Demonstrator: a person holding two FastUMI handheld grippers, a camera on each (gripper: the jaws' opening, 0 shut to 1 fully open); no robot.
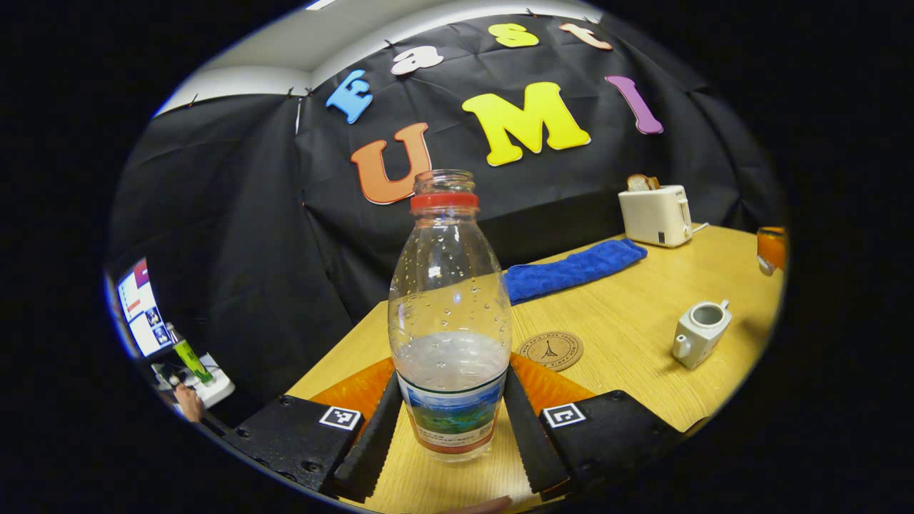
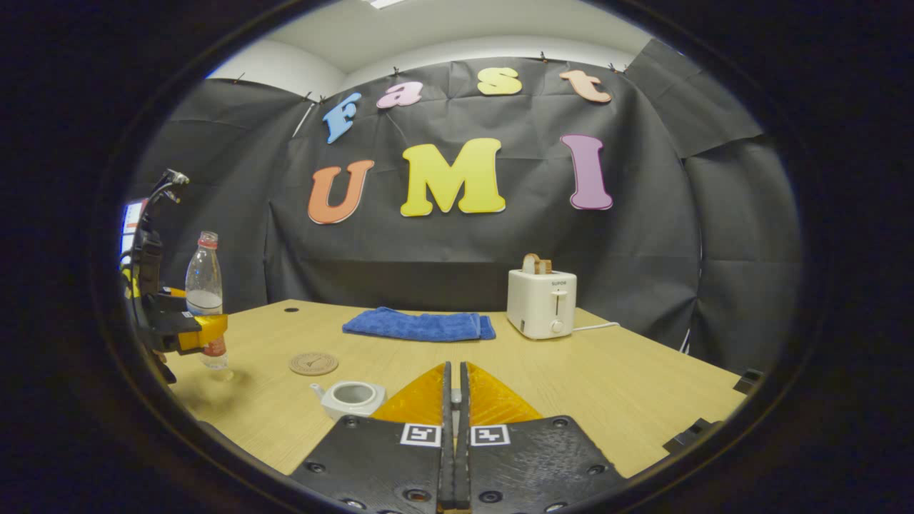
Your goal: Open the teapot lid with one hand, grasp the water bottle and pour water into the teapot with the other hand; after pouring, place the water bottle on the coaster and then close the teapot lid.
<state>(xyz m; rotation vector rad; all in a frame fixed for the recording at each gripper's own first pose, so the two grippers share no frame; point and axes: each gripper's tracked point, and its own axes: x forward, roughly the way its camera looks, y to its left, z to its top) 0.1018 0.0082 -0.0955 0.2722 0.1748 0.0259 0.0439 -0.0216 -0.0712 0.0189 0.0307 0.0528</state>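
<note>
**Bottle in the left gripper, teapot uncovered**

Bottle (image 1: 450, 314) stood upright between the two fingers of the left gripper (image 1: 450, 428), which pressed against its labelled lower part from either side; it was uncapped, with a red ring at the neck, water in its lower half and droplets on the inner wall above. In the right gripper view the bottle (image 2: 205, 285) appeared at the far left of the wooden table (image 2: 643, 385), clasped by the left gripper (image 2: 203, 332), its base close to the tabletop.

The round coaster (image 1: 550, 350) lay bare on the table just beyond the bottle. The white teapot (image 1: 700, 332) sat farther right with its mouth uncovered, and in the right gripper view the teapot (image 2: 351, 397) sat just left of the right gripper (image 2: 454, 400). That gripper's fingers were closed nearly together around a small pale piece; whether it was the lid could not be told.

A folded blue towel (image 2: 418, 325) and a white toaster (image 2: 541, 303) stood at the back.
</note>
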